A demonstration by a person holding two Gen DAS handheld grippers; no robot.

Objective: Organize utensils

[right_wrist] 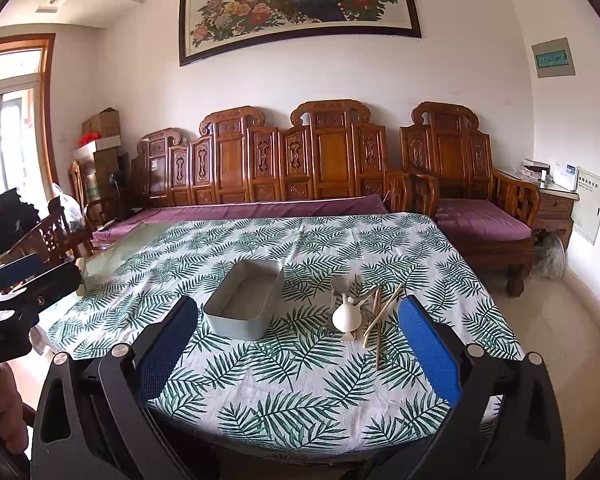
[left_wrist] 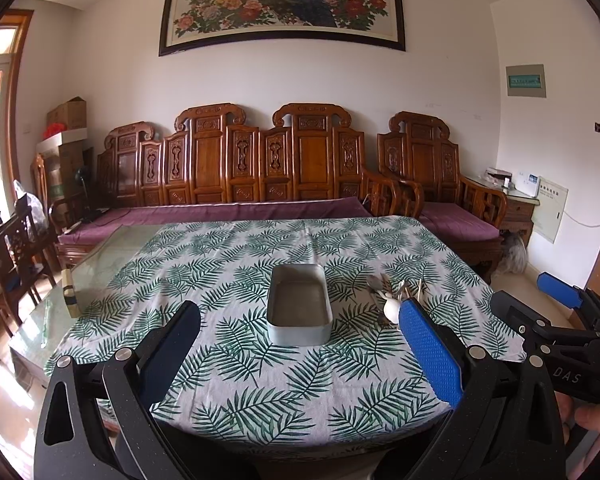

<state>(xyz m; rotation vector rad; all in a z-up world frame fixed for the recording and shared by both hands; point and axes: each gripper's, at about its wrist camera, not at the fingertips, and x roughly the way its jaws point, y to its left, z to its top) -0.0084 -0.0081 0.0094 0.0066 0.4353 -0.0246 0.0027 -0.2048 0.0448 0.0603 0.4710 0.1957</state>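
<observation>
We hold left gripper (left_wrist: 300, 344) and right gripper (right_wrist: 298, 332) wide, empty, short of the empty grey rectangular metal tin (right_wrist: 244, 304), loose pile of spoons and wooden chopsticks (right_wrist: 364, 312) beside it for short transfers.

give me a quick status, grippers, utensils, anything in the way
Left gripper and right gripper open, empty, above the table's near edge. Utensils piled right of the empty grey tray, untouched. Nothing in the way.
</observation>
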